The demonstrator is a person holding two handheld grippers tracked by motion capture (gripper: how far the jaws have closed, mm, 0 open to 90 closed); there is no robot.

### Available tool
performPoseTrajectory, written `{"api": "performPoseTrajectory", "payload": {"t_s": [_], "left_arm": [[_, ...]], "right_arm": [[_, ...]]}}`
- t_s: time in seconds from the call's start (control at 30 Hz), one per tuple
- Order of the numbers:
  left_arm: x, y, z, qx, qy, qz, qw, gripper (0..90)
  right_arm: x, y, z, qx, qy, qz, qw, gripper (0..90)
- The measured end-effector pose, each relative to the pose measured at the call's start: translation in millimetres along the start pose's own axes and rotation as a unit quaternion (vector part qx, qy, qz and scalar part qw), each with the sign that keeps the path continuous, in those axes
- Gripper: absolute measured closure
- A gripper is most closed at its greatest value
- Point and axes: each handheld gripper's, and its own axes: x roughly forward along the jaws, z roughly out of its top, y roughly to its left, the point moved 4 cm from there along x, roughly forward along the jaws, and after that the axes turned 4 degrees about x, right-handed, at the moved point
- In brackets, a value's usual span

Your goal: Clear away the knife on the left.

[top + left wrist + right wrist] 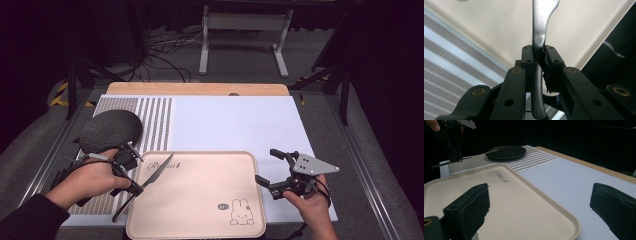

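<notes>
Left tongs [134, 187] clamped on knife [156, 175] over beige tray [200, 200], right tongs [267, 167] spread wide beside tray, holding nothing

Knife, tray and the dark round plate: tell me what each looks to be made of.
Knife: metal, likely stainless steel; the blade gleams silver in the left gripper.
Tray: probably plastic or melamine; smooth matte beige with a printed rabbit and a moulded rim.
Plate: uncertain, perhaps stoneware or rough plastic; dark grey with a grainy, dull surface.

Knife [541, 22] blade tip cut off by top edge; tray [200, 200] near edge cropped below.
</notes>
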Motion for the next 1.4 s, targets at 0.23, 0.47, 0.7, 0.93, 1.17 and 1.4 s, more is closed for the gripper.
{"api": "performPoseTrajectory", "payload": {"t_s": [0.23, 0.47, 0.7, 0.93, 1.17, 1.4], "left_arm": [[16.9, -5.5, 9.7, 0.004, -0.001, -0.014, 0.9999, 80.0], [28.9, -9.3, 17.3, -0.003, -0.003, -0.015, 0.9999, 80.0], [35.2, -11.1, 20.7, -0.005, 0.000, -0.015, 0.9999, 80.0], [44.0, -10.8, 19.9, -0.029, 0.006, -0.001, 0.9996, 80.0], [48.8, -10.0, 19.2, -0.035, 0.007, -0.006, 0.9993, 80.0], [55.5, -9.0, 17.6, -0.040, 0.014, -0.009, 0.9990, 79.9]], "right_arm": [[-1.5, -1.0, -0.4, 0.000, -0.001, -0.001, 1.0000, 3.5], [-1.6, -1.5, -1.1, 0.000, 0.000, -0.002, 1.0000, 3.5], [-1.4, -1.5, -1.4, 0.000, 0.000, -0.001, 1.0000, 3.5], [-1.6, -1.8, -2.1, -0.001, 0.002, -0.002, 1.0000, 3.5], [-1.2, -1.3, -2.2, 0.000, 0.003, -0.001, 1.0000, 3.5], [-1.4, -2.5, -4.0, 0.002, 0.006, -0.004, 1.0000, 3.5]]}}
